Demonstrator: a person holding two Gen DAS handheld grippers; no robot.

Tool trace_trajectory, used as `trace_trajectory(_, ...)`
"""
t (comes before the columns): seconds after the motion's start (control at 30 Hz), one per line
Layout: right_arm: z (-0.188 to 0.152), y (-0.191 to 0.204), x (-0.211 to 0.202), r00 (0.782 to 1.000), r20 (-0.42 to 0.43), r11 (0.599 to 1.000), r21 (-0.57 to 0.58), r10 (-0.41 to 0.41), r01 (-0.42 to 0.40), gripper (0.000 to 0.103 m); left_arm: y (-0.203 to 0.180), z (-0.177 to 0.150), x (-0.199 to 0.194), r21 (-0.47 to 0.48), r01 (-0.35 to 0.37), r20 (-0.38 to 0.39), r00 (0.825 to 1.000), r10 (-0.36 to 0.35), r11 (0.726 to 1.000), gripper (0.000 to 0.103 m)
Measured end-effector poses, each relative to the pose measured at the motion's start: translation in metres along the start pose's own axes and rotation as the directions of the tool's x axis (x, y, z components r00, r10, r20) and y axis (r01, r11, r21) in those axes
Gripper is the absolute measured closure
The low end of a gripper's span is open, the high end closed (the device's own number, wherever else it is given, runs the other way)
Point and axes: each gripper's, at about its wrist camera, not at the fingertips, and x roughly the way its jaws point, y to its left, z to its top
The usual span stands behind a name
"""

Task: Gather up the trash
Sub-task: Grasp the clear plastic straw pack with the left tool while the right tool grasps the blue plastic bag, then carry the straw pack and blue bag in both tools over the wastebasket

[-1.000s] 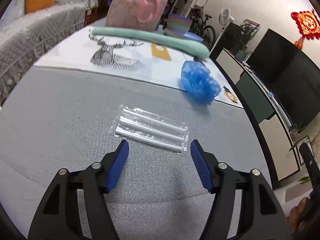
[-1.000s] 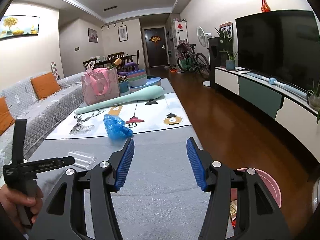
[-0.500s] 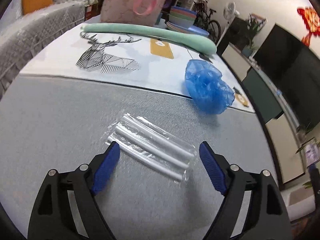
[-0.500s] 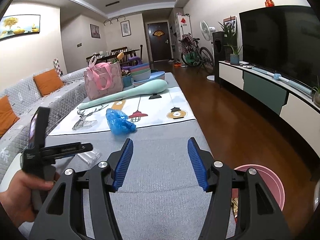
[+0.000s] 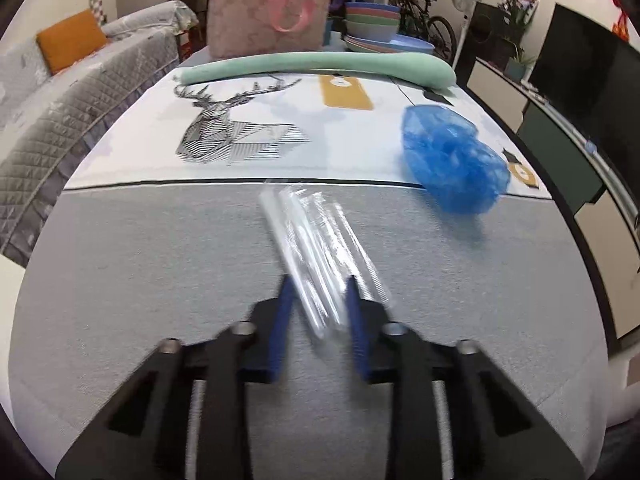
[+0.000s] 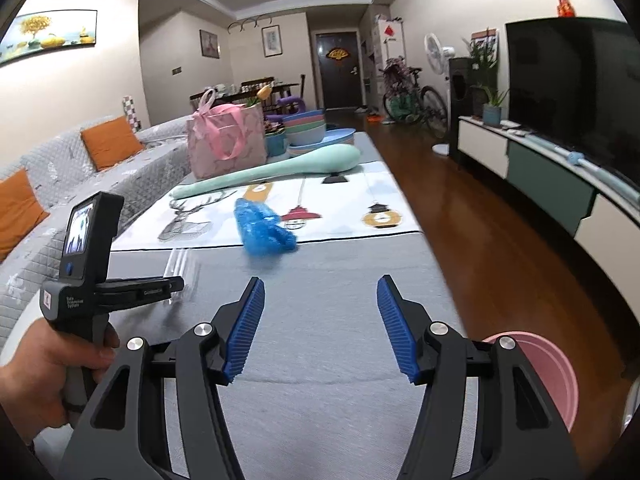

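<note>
Two views are covered: in the left wrist view, the left tool (image 5: 318, 300) is pinched on a light, slippery, crushable clear straw packet (image 5: 320, 252) above the grey surface (image 5: 140, 280), best gripped mid-length, while in the right wrist view the right tool (image 6: 320, 320) is held spread and empty.

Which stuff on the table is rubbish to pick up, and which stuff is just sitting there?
For the job:
clear straw packet, pinched in the left gripper
crumpled blue plastic
pink bin on the floor
right gripper, open and empty

Just sitting there:
pink bag
stacked bowls
long green cushion
</note>
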Motion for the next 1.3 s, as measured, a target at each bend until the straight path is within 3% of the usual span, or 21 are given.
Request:
trace_trajectory(0.3,0.020,0.042,0.061,0.993,-0.084,0.994,-0.056,0.088,-0.093,0.044,0.037,0.003,-0.011,-0.046,0.072,0.072,0.995,-0.069,0.996,0.096)
trace_trajectory(0.63,0.038,0.071,0.146,0.989,-0.147,0.996,-0.080,0.032,-0.044,0.051,0.054,0.007,-0.021,-0.060,0.112,0.117,0.988,-0.105,0.992,0.096)
trace_trajectory(0.7,0.041,0.074,0.156,0.988,-0.154,0.995,-0.096,0.023,-0.038,0.058,0.055,0.007,-0.022,-0.059,0.118,0.120,0.987,-0.110,0.991,0.096)
trace_trajectory(0.77,0.042,0.078,0.165,0.986,-0.166,0.993,-0.118,0.006,-0.026,0.083,0.056,0.008,-0.023,-0.054,0.120,0.124,0.986,-0.113,0.991,0.096)
trace_trajectory(0.83,0.042,0.079,0.169,0.982,-0.188,0.991,-0.130,-0.011,-0.014,0.101,0.057,0.009,-0.024,-0.054,0.125,0.128,0.985,-0.117,0.991,0.096)
trace_trajectory(1.1,0.039,0.069,0.129,0.988,-0.151,0.991,-0.133,-0.016,-0.005,0.102,0.050,0.007,-0.034,-0.023,0.140,0.149,0.979,-0.135,0.990,0.097)
trace_trajectory(1.3,0.040,0.057,0.067,0.996,-0.091,0.989,-0.147,-0.017,0.003,0.102,0.037,0.002,-0.051,0.014,0.151,0.176,0.973,-0.151,0.988,0.097)
